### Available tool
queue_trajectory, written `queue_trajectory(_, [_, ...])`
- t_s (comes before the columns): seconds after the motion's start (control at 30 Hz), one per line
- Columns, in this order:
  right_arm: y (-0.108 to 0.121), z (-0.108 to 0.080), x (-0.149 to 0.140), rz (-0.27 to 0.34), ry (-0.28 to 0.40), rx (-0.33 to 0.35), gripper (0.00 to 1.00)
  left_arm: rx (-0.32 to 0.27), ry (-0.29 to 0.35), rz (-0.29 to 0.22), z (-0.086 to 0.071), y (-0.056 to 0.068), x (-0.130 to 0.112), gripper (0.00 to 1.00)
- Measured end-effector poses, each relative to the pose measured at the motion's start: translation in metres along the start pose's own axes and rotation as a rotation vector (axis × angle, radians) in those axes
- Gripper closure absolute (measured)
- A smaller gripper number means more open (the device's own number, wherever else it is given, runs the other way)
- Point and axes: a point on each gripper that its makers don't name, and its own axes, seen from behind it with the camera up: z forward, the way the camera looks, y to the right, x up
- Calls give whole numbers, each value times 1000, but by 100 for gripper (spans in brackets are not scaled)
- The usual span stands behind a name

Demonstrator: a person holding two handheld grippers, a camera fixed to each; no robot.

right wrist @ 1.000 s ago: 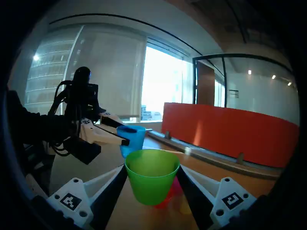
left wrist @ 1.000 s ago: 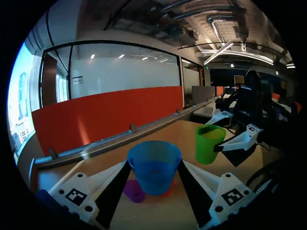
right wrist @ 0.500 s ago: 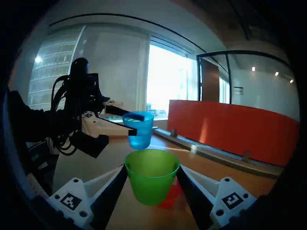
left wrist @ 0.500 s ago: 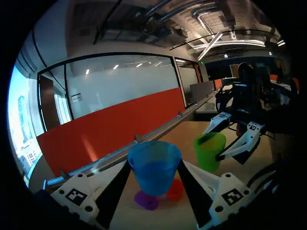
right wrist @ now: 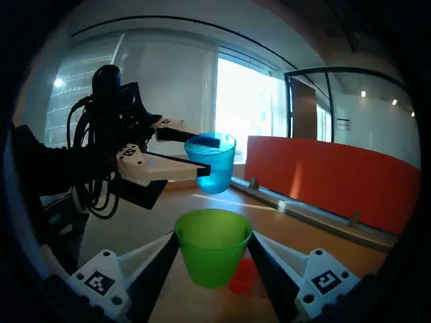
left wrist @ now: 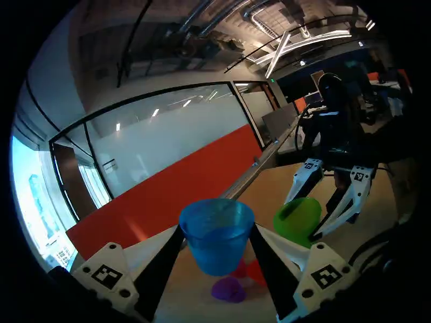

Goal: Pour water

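Left gripper fingers clamp the blue cup, raised near the green cup clamped by the right gripper. Tipping misaligned likely spills water onto the worktop.

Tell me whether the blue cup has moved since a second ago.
Yes. In the right gripper view the blue cup rose: its rim now reaches the top of the orange partition.
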Motion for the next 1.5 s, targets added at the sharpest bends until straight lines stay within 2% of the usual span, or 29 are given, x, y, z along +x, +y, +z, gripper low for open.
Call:
queue_trajectory(0.3, [-5, 5, 2, 2, -2, 21, 9, 2, -1, 94, 2, 2, 8, 15])
queue_trajectory(0.5, [-4, 6, 5, 2, -2, 23, 9, 19, 7, 158, 3, -2, 17, 15])
queue_trajectory(1.2, [-2, 9, 8, 2, 11, 27, 9, 65, 33, 370, 8, -1, 40, 15])
queue_trajectory(1.5, [0, 8, 10, 4, 18, 26, 9, 68, 38, 439, 17, 2, 43, 15])
